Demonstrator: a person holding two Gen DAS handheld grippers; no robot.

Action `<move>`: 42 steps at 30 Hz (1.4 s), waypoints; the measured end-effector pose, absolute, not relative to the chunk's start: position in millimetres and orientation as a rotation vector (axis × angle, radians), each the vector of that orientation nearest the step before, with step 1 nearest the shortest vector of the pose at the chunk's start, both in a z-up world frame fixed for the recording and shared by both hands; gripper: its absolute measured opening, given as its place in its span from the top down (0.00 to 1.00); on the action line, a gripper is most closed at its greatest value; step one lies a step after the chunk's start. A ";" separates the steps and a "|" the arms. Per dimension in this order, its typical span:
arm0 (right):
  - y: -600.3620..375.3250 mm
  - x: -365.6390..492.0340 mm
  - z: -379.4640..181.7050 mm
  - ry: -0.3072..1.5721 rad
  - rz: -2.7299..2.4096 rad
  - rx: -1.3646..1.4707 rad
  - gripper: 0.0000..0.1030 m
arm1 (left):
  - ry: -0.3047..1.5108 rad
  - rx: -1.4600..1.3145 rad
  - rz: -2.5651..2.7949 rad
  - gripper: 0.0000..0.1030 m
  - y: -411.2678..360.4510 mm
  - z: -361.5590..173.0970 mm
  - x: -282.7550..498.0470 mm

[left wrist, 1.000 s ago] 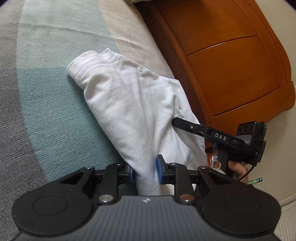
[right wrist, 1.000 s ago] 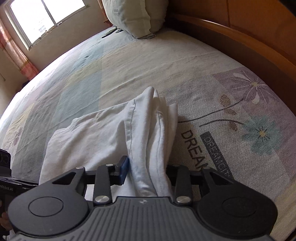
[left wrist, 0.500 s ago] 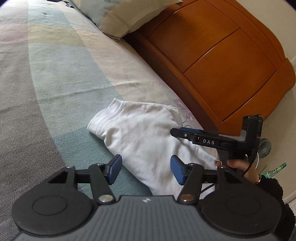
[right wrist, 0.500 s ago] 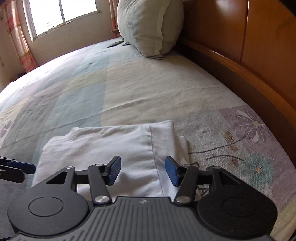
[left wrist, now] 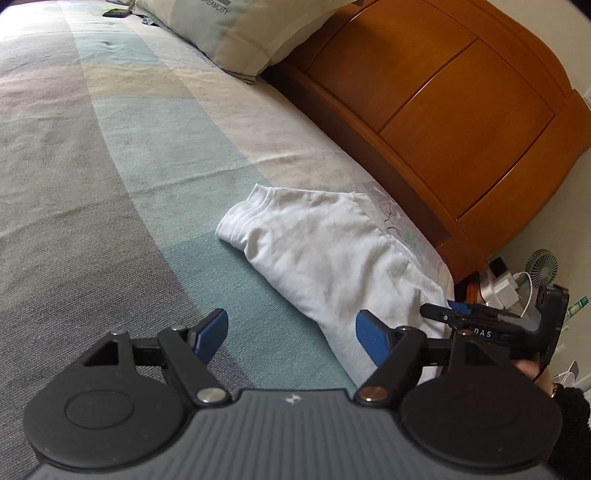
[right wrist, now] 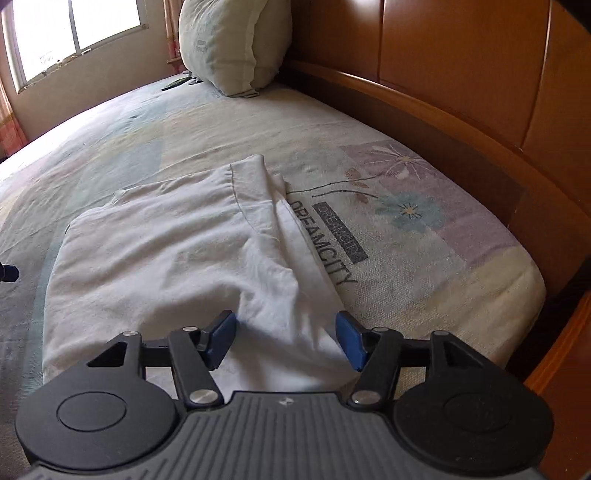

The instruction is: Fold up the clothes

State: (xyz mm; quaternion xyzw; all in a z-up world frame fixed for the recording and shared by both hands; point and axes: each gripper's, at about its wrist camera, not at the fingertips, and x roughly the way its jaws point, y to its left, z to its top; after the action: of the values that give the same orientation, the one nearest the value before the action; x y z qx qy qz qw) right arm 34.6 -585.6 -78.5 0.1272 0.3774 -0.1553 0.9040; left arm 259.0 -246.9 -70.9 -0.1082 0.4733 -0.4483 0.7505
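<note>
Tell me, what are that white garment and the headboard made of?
Garment: soft matte cloth, probably cotton knit, judging by its limp creases and stitched hem. Headboard: wood, or perhaps wood veneer, with a glossy orange-brown varnish that reflects light across its panels.

Daylight from window (right wrist: 74,33), soft shadows, sharp pics, fisheye bend at edges.

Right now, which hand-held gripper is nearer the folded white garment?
Right. The right hand-held gripper hangs open right over the white garment, cloth showing between its pads. The left hand-held gripper, also open, sits beside the garment's edge, mostly over bare bedspread.
</note>
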 end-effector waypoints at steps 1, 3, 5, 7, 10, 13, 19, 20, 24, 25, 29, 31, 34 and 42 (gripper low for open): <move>-582.4 28.3 -74.2 0.761 -0.314 0.285 0.36 | 1.055 -0.286 -0.980 0.25 -247.7 -74.1 263.9; -570.2 21.3 -65.2 0.721 -0.289 0.287 0.35 | 1.108 -0.395 -0.960 0.24 -253.4 -87.0 278.7; -553.2 20.8 -59.2 0.682 -0.249 0.246 0.32 | 1.161 -0.506 -0.934 0.23 -259.8 -100.9 294.3; -544.0 25.4 -57.4 0.651 -0.221 0.258 0.32 | 1.239 -0.574 -0.899 0.23 -269.8 -118.1 310.2; -540.1 28.9 -58.8 0.614 -0.226 0.299 0.32 | 1.252 -0.664 -0.896 0.22 -279.6 -124.5 328.7; -539.2 21.7 -54.0 0.566 -0.303 0.279 0.32 | 1.183 -0.626 -0.878 0.23 -288.6 -111.8 342.3; -530.3 13.9 -42.2 0.530 -0.268 0.179 0.27 | 0.941 -0.547 -0.847 0.23 -283.1 -63.7 344.9; -532.3 15.6 -46.0 0.544 -0.246 0.185 0.27 | 0.926 -0.537 -0.880 0.23 -283.4 -57.8 340.1; -565.1 22.7 -84.3 0.679 -0.382 0.271 0.29 | 0.962 -0.386 -1.065 0.21 -304.0 -49.4 317.0; -574.4 18.4 -89.9 0.692 -0.406 0.324 0.42 | 0.967 -0.321 -1.086 0.20 -313.3 -52.7 309.6; -575.4 -1.5 -76.9 0.613 -0.410 0.420 0.36 | 0.934 -0.063 -1.067 0.19 -332.3 -58.3 279.1; -564.1 -1.2 -65.4 0.606 -0.412 0.368 0.35 | 0.903 0.060 -1.037 0.18 -337.0 -58.6 264.1; -541.6 6.2 -49.5 0.598 -0.357 0.288 0.27 | 0.809 0.233 -0.987 0.16 -328.5 -46.7 237.3; -475.3 41.9 -83.8 0.792 -0.308 0.069 0.22 | 0.644 0.405 -0.845 0.05 -263.0 -26.8 172.8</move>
State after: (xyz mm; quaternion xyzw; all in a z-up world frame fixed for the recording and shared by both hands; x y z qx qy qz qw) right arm 41.9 -475.3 -83.8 0.0336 0.3842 -0.1494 0.9105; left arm 172.8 -263.0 -26.8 0.1917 0.3048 -0.4002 0.8427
